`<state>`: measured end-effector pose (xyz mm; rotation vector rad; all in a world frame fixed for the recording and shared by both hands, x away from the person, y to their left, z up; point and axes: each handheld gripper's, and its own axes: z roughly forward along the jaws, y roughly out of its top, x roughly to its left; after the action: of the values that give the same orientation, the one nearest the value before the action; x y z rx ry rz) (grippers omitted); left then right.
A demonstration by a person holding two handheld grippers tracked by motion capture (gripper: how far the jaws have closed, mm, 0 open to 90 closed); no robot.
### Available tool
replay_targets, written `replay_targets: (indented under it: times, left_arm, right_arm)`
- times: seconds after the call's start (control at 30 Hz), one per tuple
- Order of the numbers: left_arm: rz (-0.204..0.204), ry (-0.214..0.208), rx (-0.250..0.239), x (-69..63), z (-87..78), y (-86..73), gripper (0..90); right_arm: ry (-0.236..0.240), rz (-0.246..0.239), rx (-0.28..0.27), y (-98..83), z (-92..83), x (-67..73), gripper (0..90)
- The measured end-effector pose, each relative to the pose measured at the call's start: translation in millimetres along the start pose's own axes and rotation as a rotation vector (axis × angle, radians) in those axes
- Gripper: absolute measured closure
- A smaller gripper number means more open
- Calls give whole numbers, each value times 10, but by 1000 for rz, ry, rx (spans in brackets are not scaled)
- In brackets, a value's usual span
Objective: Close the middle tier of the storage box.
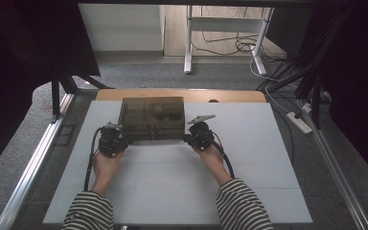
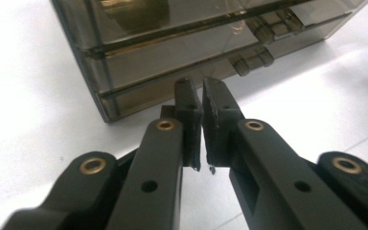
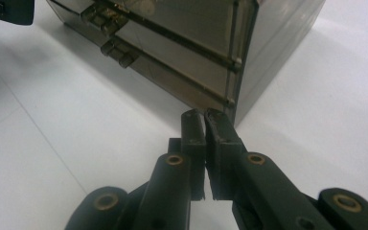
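Two hand-held black grippers flank a smoky translucent plastic drawer box (image 1: 152,118) that sits on a white tabletop (image 1: 177,182), just past its centre toward twelve o'clock. The left gripper (image 1: 124,140) rests at the box's seven o'clock corner; in the left gripper view its jaws stand nearly together, a thin slit between the pads, nothing caught in them, tips just short of the lower drawer's front. The right gripper (image 1: 188,139) sits at the box's five o'clock corner, a grey three-cornered plate (image 1: 201,118) on top; in the right gripper view its jaws are likewise almost closed and empty, their tips near the box's bottom corner edge. Two small ribbed drawer handles (image 2: 253,58) show on the stacked drawer fronts, one above the other. Striped sleeves (image 1: 243,207) enter from six o'clock, with each hand wrapped around its tool and a black cable (image 1: 90,165) trailing back.
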<state>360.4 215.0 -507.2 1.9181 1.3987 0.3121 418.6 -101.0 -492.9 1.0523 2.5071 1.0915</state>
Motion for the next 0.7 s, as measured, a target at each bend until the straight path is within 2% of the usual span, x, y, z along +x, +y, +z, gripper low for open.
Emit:
replay_targets:
  times: [0.33, 0.5, 0.7]
  left_arm:
    - [35, -22, -3, -113, -12, -55, 747]
    - [27, -43, -8, -150, -46, -89, 667]
    - [38, -45, -13, -206, -99, -132, 593]
  right_arm:
    - [22, -10, 2, -87, -50, -12, 817]
    - [21, -18, 8, -125, -80, 3, 751]
    - [17, -27, 13, -170, -138, -14, 699]
